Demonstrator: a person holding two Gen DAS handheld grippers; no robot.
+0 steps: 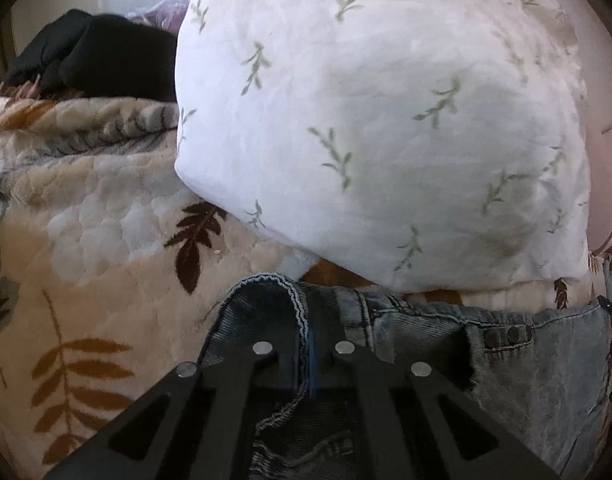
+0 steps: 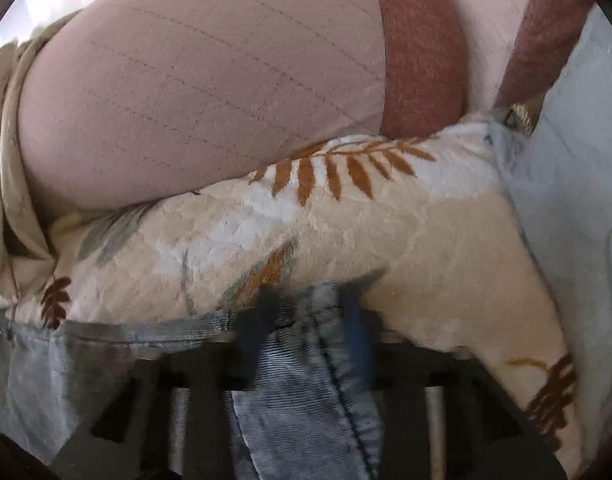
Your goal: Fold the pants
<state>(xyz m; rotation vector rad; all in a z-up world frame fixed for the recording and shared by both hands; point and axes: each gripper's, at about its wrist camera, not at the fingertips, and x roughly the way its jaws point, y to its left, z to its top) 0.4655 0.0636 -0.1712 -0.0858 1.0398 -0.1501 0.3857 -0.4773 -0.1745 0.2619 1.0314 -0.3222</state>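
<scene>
Left wrist view first: the left gripper (image 1: 306, 344), black with four round silver rivets, is sitting at the bottom centre with its jaws squeezed together on a folded edge of the faded blue denim pants (image 1: 525, 360). The denim is ribbed-looking, with stitched hems and two small dark studs on a tab to the right. Under it is lying a plush cream blanket with brown and orange leaf prints (image 1: 106, 280), fuzzy and quilted in bumps. One big puffy white pillow with green sprig prints (image 1: 385, 120) is filling the upper right, and one black bundle of fabric (image 1: 98, 56) is sitting at upper left.

Right wrist view, pretty blurry: the right gripper (image 2: 309, 320) is at bottom centre, jaws clamping a strip of the same denim (image 2: 298, 380), which is running down the lower middle. The blanket (image 2: 385, 240) is spreading across the middle. A pale pink cushion with stitched lines (image 2: 186, 80) is filling the upper left, beside two rust-red fuzzy bands (image 2: 421, 48).
</scene>
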